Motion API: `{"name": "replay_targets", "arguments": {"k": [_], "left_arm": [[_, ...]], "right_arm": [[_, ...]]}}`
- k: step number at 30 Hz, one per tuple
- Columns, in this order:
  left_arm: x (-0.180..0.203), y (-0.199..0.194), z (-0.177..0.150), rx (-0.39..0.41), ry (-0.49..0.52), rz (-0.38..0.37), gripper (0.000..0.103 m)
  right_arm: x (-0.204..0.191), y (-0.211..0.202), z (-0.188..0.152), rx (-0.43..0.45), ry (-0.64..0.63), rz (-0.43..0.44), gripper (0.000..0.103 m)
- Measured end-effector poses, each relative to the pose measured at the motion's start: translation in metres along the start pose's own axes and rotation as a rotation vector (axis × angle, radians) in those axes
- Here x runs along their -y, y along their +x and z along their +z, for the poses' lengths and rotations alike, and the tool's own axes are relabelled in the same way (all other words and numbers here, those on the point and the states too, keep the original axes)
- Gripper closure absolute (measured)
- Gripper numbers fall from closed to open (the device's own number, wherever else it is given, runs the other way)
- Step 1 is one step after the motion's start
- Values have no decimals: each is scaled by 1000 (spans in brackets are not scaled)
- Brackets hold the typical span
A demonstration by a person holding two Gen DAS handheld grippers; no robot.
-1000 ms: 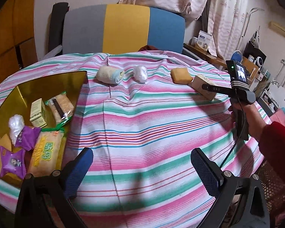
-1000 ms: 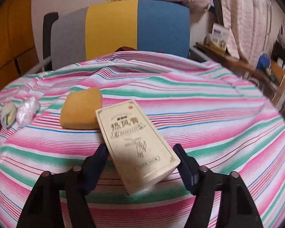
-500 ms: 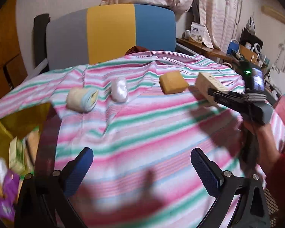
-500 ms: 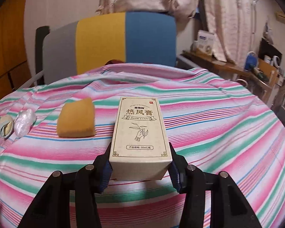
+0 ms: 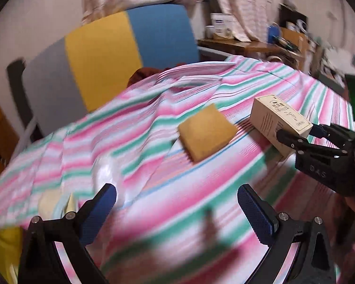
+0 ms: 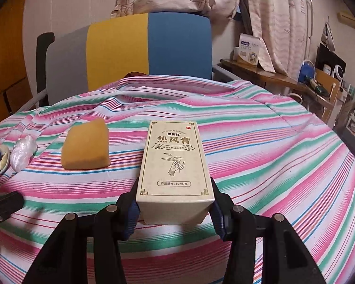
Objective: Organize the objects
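My right gripper is shut on a cream carton box printed with Chinese text, held just above the striped tablecloth. The box and the right gripper also show in the left wrist view. An orange-yellow packet lies left of the box; it also shows in the left wrist view. A clear-wrapped white item and a pale roll lie further left. My left gripper is open and empty above the cloth, near the blurred white item.
A grey, yellow and blue chair back stands behind the table. A wooden side desk with clutter is at the right. A yellow tray edge shows at the lower left in the left wrist view.
My left gripper swung right and forward, away from the tray toward the loose items. My right gripper closed on the box, straightened it and lifted it slightly.
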State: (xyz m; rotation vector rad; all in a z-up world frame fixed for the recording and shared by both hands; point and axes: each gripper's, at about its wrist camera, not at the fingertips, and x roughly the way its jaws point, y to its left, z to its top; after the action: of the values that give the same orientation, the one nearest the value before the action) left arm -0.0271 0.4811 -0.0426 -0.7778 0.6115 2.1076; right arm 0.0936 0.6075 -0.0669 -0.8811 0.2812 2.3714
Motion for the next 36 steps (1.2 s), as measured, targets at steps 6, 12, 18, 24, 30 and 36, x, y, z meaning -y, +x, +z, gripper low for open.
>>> {"name": "replay_targets", "arguments": {"k": [6, 12, 18, 24, 30, 36], "left_arm": [[14, 36, 32, 14, 119, 12, 0], [9, 71, 49, -11, 141, -12, 0], [15, 83, 50, -4, 107, -71, 0], [44, 85, 44, -9, 245, -81, 30], [44, 68, 36, 67, 240, -39, 36], [33, 37, 16, 110, 171, -28, 36]], "right_arm": [[8, 4, -1, -7, 35, 5, 52], [9, 5, -2, -7, 49, 13, 52], [9, 5, -3, -4, 54, 15, 52], [10, 5, -3, 1, 59, 18, 52], [11, 4, -4, 6, 62, 14, 52], [11, 4, -4, 8, 62, 10, 52]]}}
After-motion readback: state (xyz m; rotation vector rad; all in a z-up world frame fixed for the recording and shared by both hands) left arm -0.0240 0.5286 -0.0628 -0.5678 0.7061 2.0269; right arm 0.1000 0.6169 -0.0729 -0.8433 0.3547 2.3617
